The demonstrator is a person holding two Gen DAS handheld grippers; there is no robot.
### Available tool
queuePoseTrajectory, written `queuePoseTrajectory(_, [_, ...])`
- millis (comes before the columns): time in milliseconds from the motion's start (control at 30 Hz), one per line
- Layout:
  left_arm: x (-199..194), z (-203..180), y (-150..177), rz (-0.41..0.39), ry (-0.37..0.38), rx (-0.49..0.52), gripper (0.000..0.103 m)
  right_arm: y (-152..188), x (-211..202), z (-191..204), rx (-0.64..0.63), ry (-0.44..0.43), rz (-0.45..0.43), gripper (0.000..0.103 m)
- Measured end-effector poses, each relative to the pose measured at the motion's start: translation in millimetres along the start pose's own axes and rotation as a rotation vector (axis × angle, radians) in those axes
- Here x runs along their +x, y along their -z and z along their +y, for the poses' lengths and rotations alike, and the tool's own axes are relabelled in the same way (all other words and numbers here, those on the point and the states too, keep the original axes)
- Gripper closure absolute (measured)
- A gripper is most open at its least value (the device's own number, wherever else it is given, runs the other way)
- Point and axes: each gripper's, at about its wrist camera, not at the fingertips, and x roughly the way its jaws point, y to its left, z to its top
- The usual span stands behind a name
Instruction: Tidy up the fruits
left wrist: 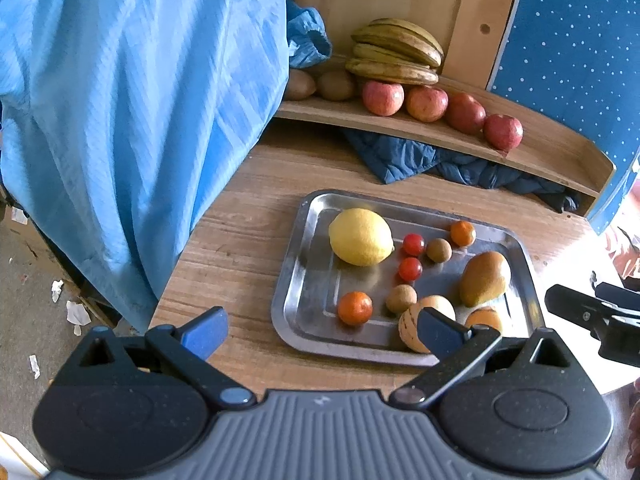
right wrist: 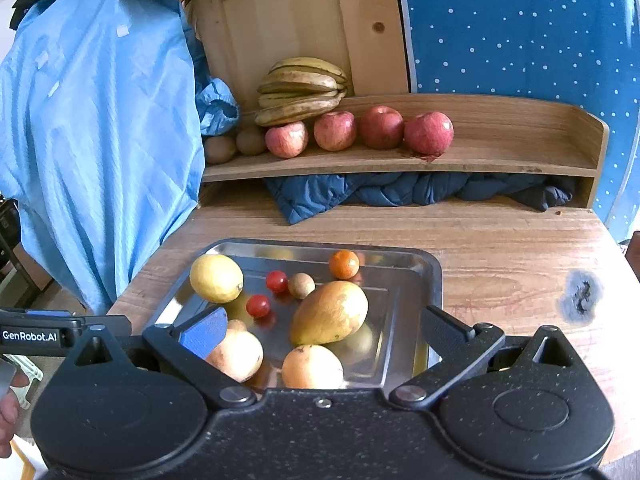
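Observation:
A steel tray (left wrist: 308, 280) (right wrist: 412, 280) on the wooden table holds a lemon (left wrist: 360, 237) (right wrist: 216, 278), a mango (left wrist: 485, 278) (right wrist: 329, 313), two cherry tomatoes (left wrist: 412, 257) (right wrist: 267, 293), small oranges (left wrist: 355, 308) (right wrist: 344, 264), brown round fruits (left wrist: 401, 298) (right wrist: 301, 285) and striped pale melons (left wrist: 412, 322) (right wrist: 237, 354). My left gripper (left wrist: 320, 332) is open above the tray's near left edge, holding nothing. My right gripper (right wrist: 320, 332) is open over the tray's near side, with an orange fruit (right wrist: 312, 367) below its fingers. On the shelf (left wrist: 400, 128) (right wrist: 500, 160) sit bananas (left wrist: 394, 54) (right wrist: 302, 90), several apples (left wrist: 426, 103) (right wrist: 380, 127) and kiwis (left wrist: 336, 86) (right wrist: 250, 141).
A light blue cloth (left wrist: 132, 100) (right wrist: 100, 128) hangs at the left over the table's edge. A dark blue quilted cloth (left wrist: 440, 164) (right wrist: 400, 192) lies under the shelf. A dotted blue panel (left wrist: 568, 40) (right wrist: 520, 28) stands at the right. The table has a dark burn mark (right wrist: 580, 296).

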Motion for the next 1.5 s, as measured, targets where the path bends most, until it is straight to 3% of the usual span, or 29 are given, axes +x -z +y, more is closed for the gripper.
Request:
queuePoseTrajectory(933, [-33,17,16,-0.093,0.084,0.109,0.001,33,-47,33,0.045,0.059,-0.063,0.001])
queuePoseTrajectory(1500, [-51,40,40,-0.157,0.142,0.096,0.001,69,-78,60,0.079,0.12,-0.115,0.001])
